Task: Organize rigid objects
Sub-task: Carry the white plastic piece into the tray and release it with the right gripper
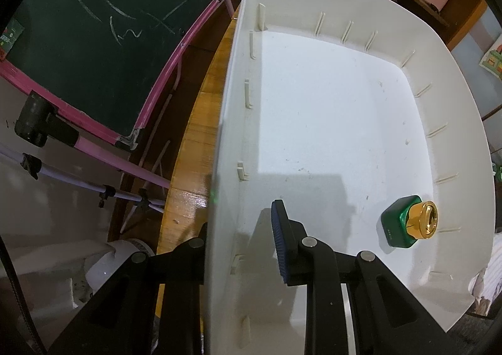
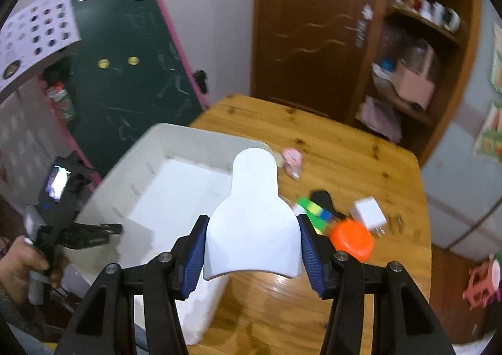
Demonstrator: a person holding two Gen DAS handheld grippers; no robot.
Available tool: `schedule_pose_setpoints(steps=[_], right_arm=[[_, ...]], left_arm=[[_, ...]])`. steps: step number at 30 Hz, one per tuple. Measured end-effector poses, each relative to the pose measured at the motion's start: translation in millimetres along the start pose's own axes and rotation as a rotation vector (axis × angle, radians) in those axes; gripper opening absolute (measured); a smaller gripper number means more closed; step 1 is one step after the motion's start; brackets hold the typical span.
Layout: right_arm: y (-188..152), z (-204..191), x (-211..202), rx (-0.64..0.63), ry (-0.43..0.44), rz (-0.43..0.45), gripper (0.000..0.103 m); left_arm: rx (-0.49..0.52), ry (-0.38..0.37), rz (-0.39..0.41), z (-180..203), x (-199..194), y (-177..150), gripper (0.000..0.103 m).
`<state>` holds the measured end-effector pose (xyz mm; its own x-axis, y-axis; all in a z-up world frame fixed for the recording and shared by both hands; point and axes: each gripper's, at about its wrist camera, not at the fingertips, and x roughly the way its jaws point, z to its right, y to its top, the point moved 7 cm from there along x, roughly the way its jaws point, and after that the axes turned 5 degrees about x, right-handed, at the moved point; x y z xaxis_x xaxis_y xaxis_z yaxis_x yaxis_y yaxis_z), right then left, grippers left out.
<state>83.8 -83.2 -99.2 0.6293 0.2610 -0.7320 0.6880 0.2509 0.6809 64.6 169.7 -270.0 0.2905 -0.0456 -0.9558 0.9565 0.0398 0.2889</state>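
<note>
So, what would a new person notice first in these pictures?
First, the white bottle-shaped piece clamped in the right gripper, held over the wooden table. Next, the big white bin, its wall pinched by the left gripper, with one green, gold-capped bottle inside, near the right wall.

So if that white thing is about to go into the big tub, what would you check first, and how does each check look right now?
1. Right gripper clamps the white bottle-shaped piece from both sides: ok.
2. Left gripper straddles the white bin wall, pads on either side: ok.
3. Free floor space inside the bin: ok; only a green bottle with a gold cap lies near one wall.
4. The piece is over the bin opening: cannot tell; it overlaps the near rim.
5. Wooden table items, such as the orange lid, are clear of the path: ok.
</note>
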Motion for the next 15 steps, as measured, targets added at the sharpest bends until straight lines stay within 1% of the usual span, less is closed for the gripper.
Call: schedule_pose_setpoints(steps=[1,5,9,15], right_arm=[[3,-3,3,-0.011,0.011,-0.004,0.055],[10,-34,15,-0.076,0.058,-0.034,0.055],[11,-61,39,-0.111,0.100,-0.082,0.055],[12,-86,78,-0.128,0.105,-0.145,0.055]], left_arm=[[-0.001,-0.002,0.001,-1,0,0,0.026],[-0.012,-0.013,0.006,-3,-1,-1,0.027],[-0.014,-0.016,0.008,-5,0,-2,0.027],[-0.016,-0.017,0.008,-4,0,-2,0.027]])
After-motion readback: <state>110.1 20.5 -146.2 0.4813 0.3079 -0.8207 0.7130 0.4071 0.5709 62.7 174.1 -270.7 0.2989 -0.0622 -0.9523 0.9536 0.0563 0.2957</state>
